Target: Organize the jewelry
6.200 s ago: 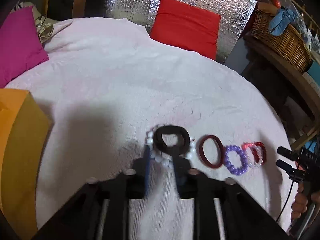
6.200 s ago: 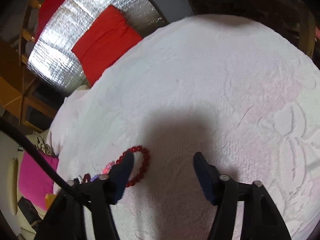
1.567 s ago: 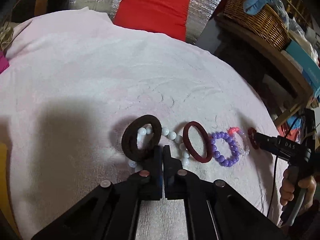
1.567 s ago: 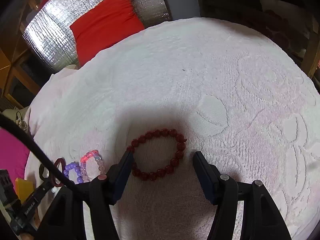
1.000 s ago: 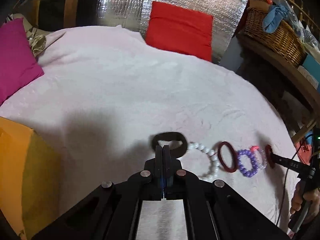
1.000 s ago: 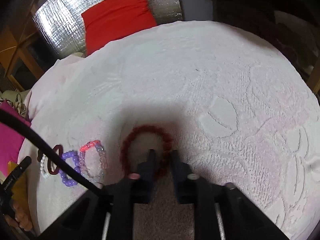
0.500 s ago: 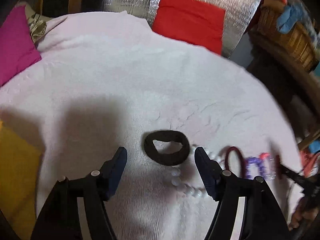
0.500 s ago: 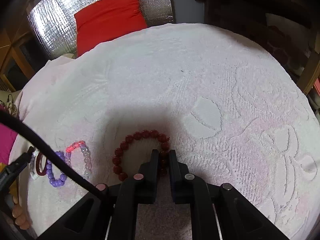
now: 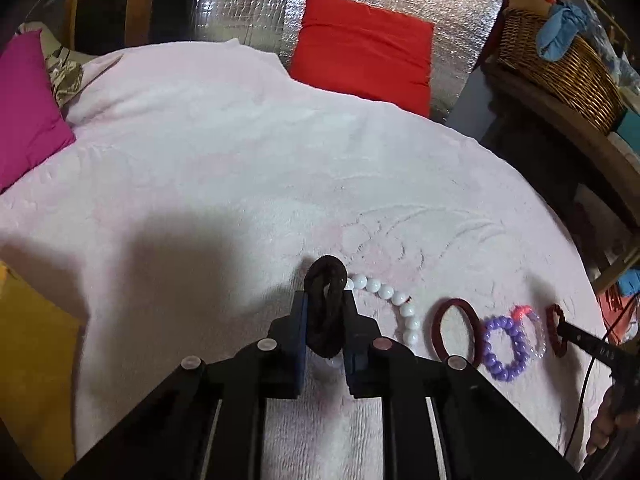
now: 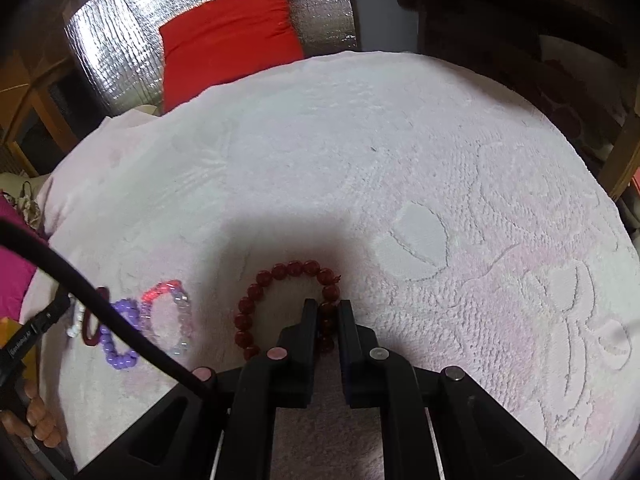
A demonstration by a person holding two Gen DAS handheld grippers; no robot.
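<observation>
A dark brown fabric band (image 9: 325,278) stands squeezed into a narrow loop between the pads of my left gripper (image 9: 326,306), whose jaws are closing on it. Right of it on the pink-white bedspread (image 9: 240,184) lie a white bead bracelet (image 9: 394,300), a maroon ring (image 9: 456,332), a purple bead bracelet (image 9: 504,346) and a pink-and-clear one (image 9: 534,328). My right gripper (image 10: 326,312) is shut on the near right side of a dark red bead bracelet (image 10: 256,292), which lies flat. The purple bracelet (image 10: 120,352) and the pink-and-clear bracelet (image 10: 176,312) lie to its left.
A red cushion (image 9: 364,48) leans on silver foil at the far edge. A magenta cushion (image 9: 24,100) and a yellow box (image 9: 36,360) sit at the left. A wicker basket (image 9: 560,64) stands on a shelf at the right. A black cable (image 10: 100,304) crosses the right wrist view.
The left gripper let go of the brown band's edge, opened wide around it, and has come in on it, squeezing it narrow. The right gripper stays shut on the red bracelet.
</observation>
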